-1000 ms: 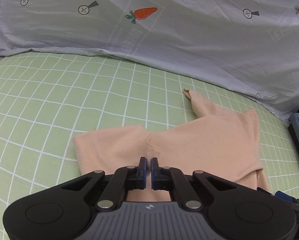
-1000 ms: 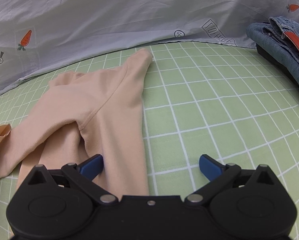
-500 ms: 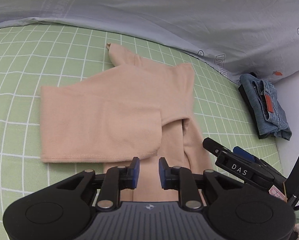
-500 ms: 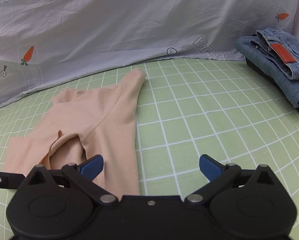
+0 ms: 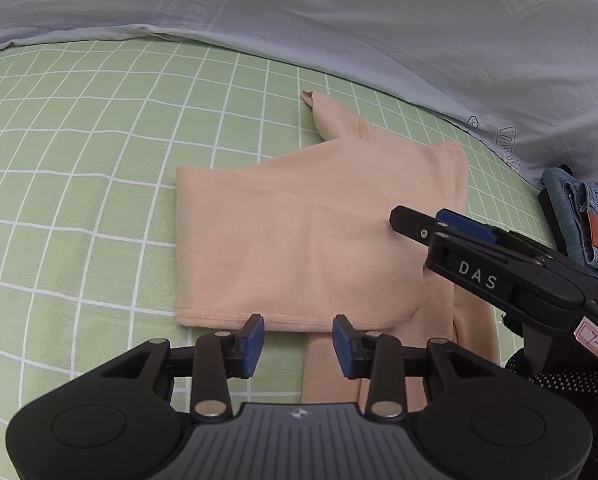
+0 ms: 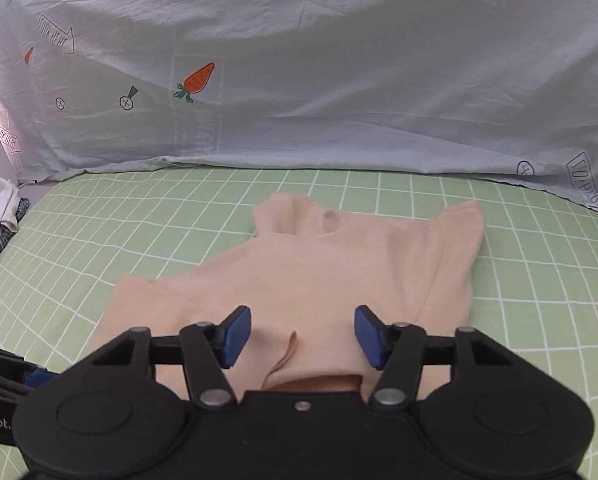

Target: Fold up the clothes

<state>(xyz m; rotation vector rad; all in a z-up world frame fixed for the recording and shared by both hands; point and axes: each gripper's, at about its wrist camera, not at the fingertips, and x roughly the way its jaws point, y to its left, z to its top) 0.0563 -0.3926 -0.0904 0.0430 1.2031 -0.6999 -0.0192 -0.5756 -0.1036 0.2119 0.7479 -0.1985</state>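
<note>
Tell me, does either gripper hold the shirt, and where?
Neither. The left gripper is opening, the right gripper closing; no pad presses the shirt.

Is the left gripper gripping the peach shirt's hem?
Apart. The left wrist view shows the left gripper opening, green sheet between its pads, and the peach shirt hem lying just beyond them.

Lighting in both wrist views is even, soft and moderately bright, with no glare. Shadows are faint: a thin dark line under the edge of the peach garment [image 5: 299, 240] and beneath the grey printed sheet [image 6: 299, 80]. Fisheye distortion bows the grid of the green checked bedcover [image 5: 79, 200] strongly toward the edges. Corners are vignetted black. Focus is sharp throughout; no motion blur is evident.
</note>
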